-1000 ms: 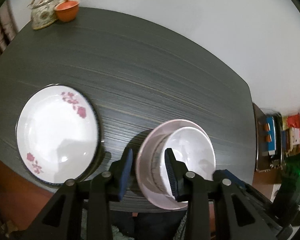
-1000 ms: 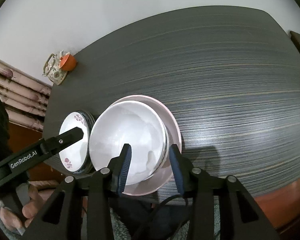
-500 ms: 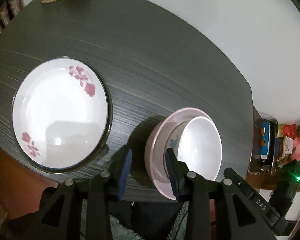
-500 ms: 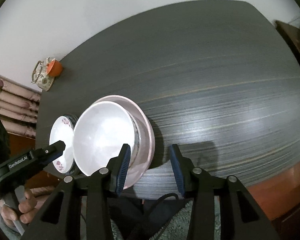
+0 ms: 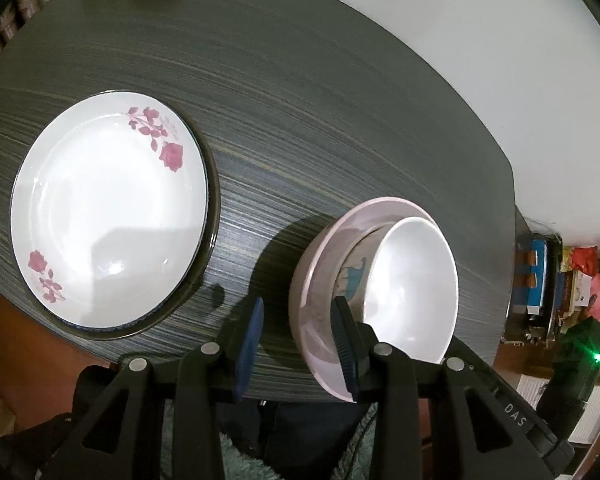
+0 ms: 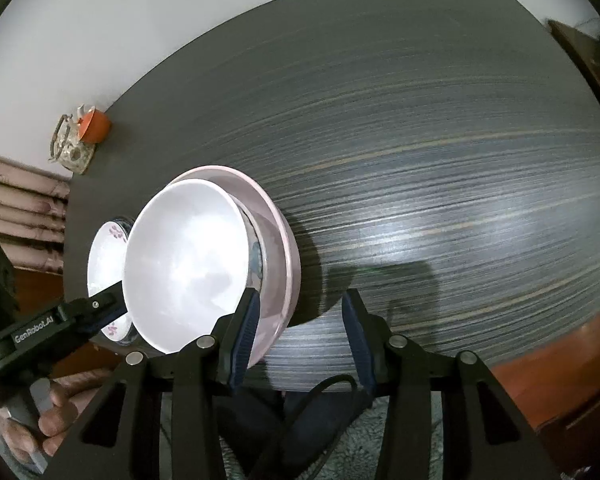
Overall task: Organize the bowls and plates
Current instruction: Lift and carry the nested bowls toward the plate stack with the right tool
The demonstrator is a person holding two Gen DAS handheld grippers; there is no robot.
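A white bowl point(image 5: 416, 288) sits inside a larger pink bowl point(image 5: 320, 264) near the table's front edge; both also show in the right wrist view, the white bowl point(image 6: 188, 268) and the pink bowl point(image 6: 278, 248). A white plate with red flowers point(image 5: 108, 216) lies on a dark-rimmed plate to the left. My left gripper point(image 5: 298, 344) is open, its jaws straddling the pink bowl's near rim. My right gripper point(image 6: 300, 336) is open, its left finger by the pink bowl's rim, its right finger over bare table.
The dark striped table point(image 6: 440, 160) stretches away behind the bowls. A teapot point(image 6: 70, 148) and an orange cup point(image 6: 94, 124) stand at the far left corner. A cluttered shelf point(image 5: 556, 280) lies beyond the table's right edge.
Both grippers have pulled back and shifted: the left one now sits left of the bowls over the pink rim, the right one has slid right, off the white bowl. The bowls look tilted.
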